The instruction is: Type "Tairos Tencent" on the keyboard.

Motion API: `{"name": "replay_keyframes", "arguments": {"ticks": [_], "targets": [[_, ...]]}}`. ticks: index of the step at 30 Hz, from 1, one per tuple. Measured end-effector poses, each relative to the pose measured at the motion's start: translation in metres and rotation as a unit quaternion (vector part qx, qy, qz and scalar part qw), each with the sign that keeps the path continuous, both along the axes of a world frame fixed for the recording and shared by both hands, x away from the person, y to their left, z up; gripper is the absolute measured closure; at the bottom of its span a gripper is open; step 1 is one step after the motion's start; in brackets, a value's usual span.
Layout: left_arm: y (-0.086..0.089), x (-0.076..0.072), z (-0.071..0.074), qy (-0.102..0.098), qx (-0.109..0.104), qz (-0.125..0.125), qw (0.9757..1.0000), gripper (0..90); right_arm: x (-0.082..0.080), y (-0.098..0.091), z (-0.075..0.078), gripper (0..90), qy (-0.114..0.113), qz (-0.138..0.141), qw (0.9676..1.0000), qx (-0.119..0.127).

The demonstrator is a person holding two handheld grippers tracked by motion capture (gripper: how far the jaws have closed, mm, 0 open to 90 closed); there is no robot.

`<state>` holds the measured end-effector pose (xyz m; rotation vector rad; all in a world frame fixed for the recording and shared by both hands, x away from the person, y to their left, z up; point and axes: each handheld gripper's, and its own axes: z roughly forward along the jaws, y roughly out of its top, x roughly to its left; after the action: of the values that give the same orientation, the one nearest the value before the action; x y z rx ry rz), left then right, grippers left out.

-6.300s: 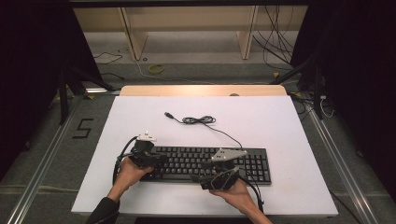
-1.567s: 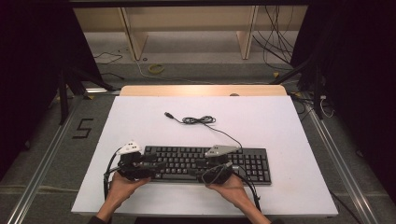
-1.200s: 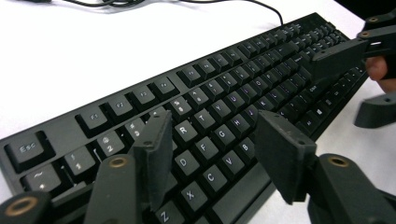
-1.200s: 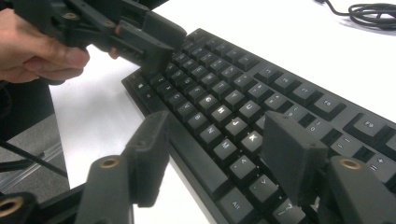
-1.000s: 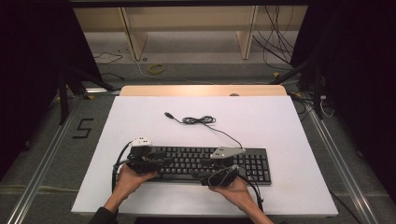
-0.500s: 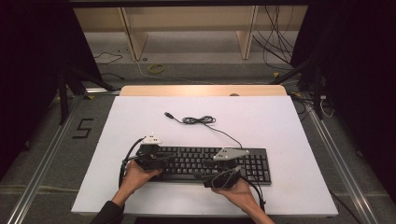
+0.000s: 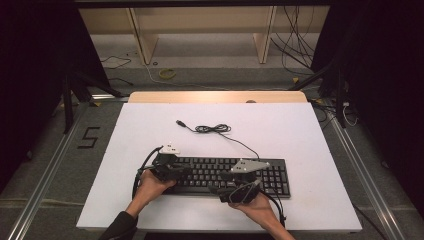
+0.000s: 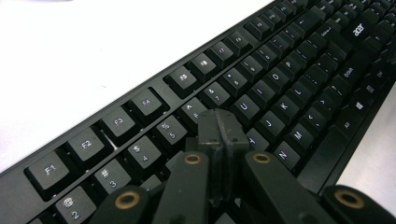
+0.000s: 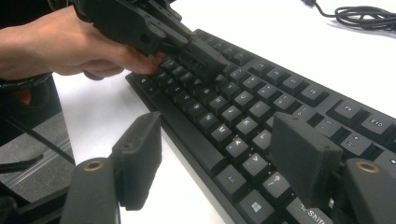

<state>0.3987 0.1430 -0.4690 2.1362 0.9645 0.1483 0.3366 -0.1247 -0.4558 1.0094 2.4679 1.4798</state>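
Two tongs work over a black keyboard (image 7: pixel 227 175) lying near the front of the white table (image 7: pixel 300 130). The left tongs (image 8: pixel 221 128) have just closed, tips pressed together with nothing between, poised over the letter keys. The right tongs (image 9: pixel 215 158) gape wide, empty, straddling the keyboard's front edge. Both hands reach in low from the near side.

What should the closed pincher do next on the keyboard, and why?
Probably press straight down a little. The left gripper has just been closing and its jaws now meet with nothing between them, making one blunt tip right over the letter keys of the keyboard, near the T and Y. The right gripper hangs open over the front edge, so it looks like the left one is doing the poking.
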Motion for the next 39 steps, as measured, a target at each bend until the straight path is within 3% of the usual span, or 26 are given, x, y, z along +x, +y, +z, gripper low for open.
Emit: {"name": "replay_keyframes", "arguments": {"ticks": [15,21,30,39], "targets": [[-0.003,0.001,-0.006,0.007,0.007,0.001,0.9999,89.0,-0.002,-0.003,0.001,32.9,-0.001,-0.001,1.0000,0.003],[-0.003,0.001,-0.007,0.014,-0.004,0.002,0.9999,89.3,-0.003,-0.004,0.001,32.6,-0.002,-0.003,1.0000,0.004],[-0.003,0.000,-0.004,0.007,0.002,0.006,1.0000,88.7,-0.003,-0.006,0.002,32.5,-0.003,-0.005,1.0000,0.004],[-0.001,-0.003,0.000,0.005,-0.005,0.003,1.0000,79.1,-0.002,-0.011,0.003,32.3,-0.005,-0.012,0.9999,0.007]]}}
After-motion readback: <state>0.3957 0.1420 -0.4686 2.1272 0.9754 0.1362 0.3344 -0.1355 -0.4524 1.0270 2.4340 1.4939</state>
